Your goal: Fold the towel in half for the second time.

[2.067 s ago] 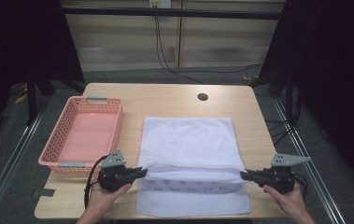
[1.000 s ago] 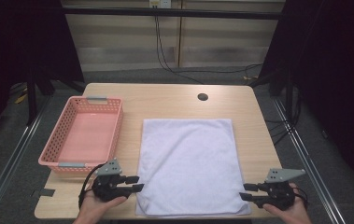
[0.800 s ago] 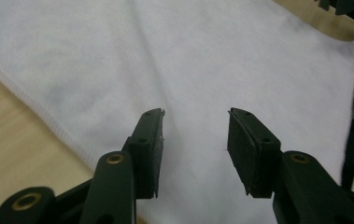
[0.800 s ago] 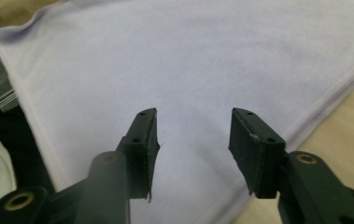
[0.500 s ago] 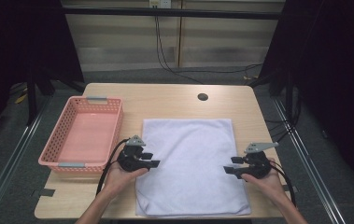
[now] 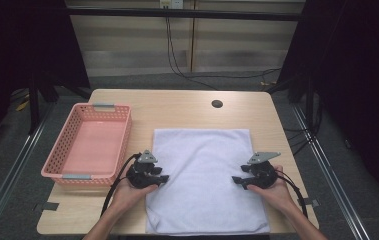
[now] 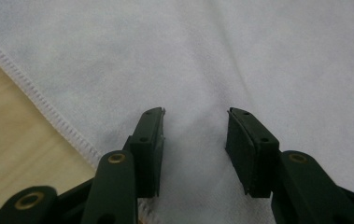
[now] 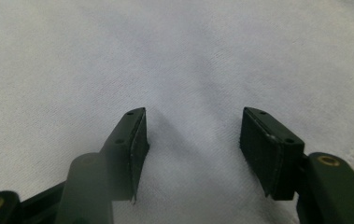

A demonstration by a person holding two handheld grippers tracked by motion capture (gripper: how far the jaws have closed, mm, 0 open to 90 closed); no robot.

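Note:
A white towel (image 6: 204,175) lies spread flat on the wooden table (image 6: 187,107). My left gripper (image 6: 164,178) sits at the towel's left edge, halfway along it, pointing inward. Its jaws (image 7: 195,113) stand apart just above the cloth (image 7: 212,46), beside the stitched hem, and have just closed slightly with nothing pinched. My right gripper (image 6: 236,180) faces it from the right side. Its jaws (image 8: 194,112) have just been opening and stand wide over bare cloth (image 8: 165,46).
A pink plastic basket (image 6: 125,135) stands on the table left of the towel, close to my left hand. A small dark hole (image 6: 217,104) is in the tabletop beyond the towel. The towel's front edge hangs near the table's front edge.
The folded front strip of the towel has been drawn out flat and let go. Both hands then moved from the front corners forward and inward to the towel's mid sides.

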